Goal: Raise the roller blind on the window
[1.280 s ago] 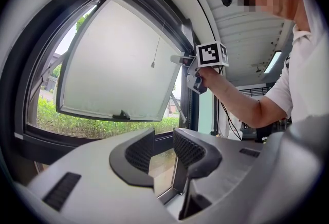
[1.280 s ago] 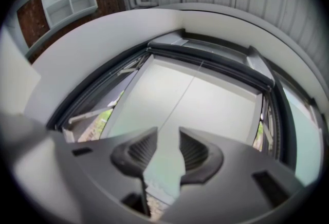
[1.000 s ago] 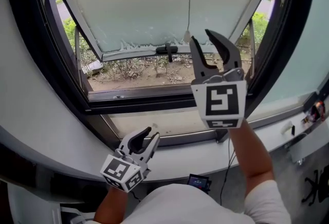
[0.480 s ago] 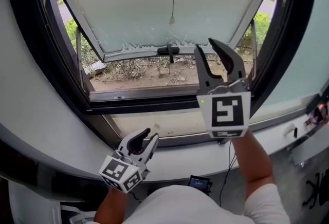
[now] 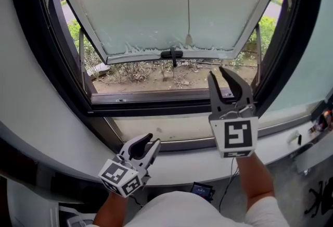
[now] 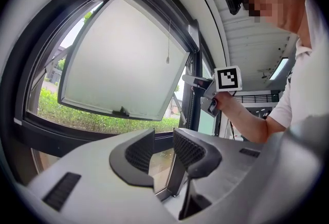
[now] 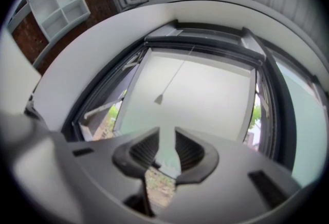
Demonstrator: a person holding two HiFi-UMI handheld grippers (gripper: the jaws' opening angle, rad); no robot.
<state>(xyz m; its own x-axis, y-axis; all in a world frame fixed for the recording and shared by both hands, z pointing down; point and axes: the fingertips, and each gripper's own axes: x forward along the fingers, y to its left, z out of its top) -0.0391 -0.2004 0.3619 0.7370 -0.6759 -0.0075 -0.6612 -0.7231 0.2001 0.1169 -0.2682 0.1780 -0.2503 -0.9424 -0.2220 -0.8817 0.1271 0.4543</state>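
A thin pull cord ending in a small weight (image 5: 188, 39) hangs free in front of the pale blind (image 5: 166, 2) that fills the window. My right gripper (image 5: 217, 71) is raised below and right of the weight, apart from it. Its jaws have just been closing and stand open, with nothing between them. In the right gripper view the weight (image 7: 159, 98) hangs above the right gripper (image 7: 165, 148). My left gripper (image 5: 152, 139) rests low by the sill, open and empty. The left gripper view shows the left gripper (image 6: 163, 146), the cord weight (image 6: 167, 58) and the right gripper's marker cube (image 6: 228, 78).
A dark window frame (image 5: 62, 64) surrounds the pane, with a black handle (image 5: 171, 54) on its lower bar. A white curved sill (image 5: 177, 127) runs below. Dry ground and plants (image 5: 156, 72) lie outside. A small screen device (image 5: 201, 186) sits under the sill.
My right gripper has dropped down and to the right, away from the cord weight, and its jaws have narrowed. The weight swung left and came back. The left gripper has not moved.
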